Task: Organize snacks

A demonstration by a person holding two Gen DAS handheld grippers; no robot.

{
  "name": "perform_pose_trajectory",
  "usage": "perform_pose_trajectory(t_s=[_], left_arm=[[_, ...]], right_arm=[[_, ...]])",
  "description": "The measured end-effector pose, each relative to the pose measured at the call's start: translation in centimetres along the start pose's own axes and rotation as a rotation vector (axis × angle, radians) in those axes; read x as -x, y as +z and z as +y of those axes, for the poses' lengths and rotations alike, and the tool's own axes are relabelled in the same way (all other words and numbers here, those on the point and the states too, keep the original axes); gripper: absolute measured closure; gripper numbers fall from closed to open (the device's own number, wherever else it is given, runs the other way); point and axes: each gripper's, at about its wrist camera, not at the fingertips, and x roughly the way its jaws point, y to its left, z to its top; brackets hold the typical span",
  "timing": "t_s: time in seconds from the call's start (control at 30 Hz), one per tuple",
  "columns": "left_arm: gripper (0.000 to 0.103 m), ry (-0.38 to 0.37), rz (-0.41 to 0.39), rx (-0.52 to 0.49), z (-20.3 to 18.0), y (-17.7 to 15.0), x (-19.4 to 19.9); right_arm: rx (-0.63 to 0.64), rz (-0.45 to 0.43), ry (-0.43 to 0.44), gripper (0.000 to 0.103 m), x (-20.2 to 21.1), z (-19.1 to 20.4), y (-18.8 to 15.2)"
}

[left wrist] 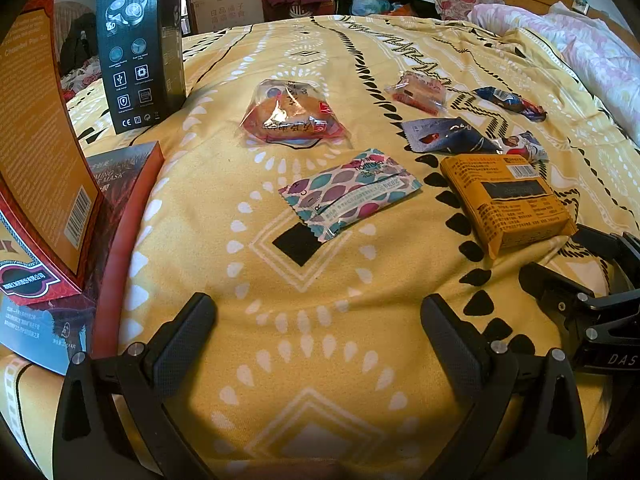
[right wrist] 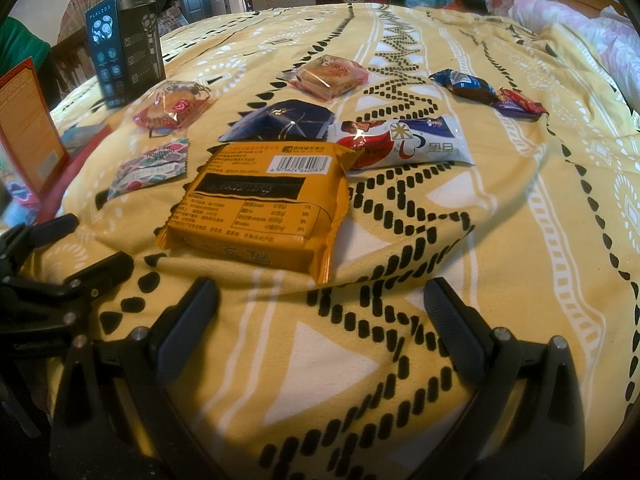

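Right gripper (right wrist: 320,320) and left gripper (left wrist: 318,324) gape empty; orange snack pack (right wrist: 256,208) lies flat, barcode up.

**Snacks spread across the bed**

On the bed (right wrist: 520,240), the flat snack pack (right wrist: 256,204) lies nearest. Behind it sit a folded packet (right wrist: 280,122) and, to the right, a long wrapper (right wrist: 404,146). A small sachet (right wrist: 150,168) lies left, a bun (right wrist: 172,108) behind that. Boxes (left wrist: 140,48) stand far left.

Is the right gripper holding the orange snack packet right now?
No, the right gripper is open and holds nothing, while the orange snack packet lies on the yellow bedspread just ahead of its fingertips.
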Motion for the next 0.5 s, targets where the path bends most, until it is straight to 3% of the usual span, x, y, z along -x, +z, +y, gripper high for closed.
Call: perform_pose_trajectory(t_s=[0.5], left_arm=[[0.0, 0.002, -0.004, -0.002, 0.04, -0.01, -0.07]], right_arm=[[0.0, 0.0, 0.0, 0.0, -0.01, 0.0, 0.02]])
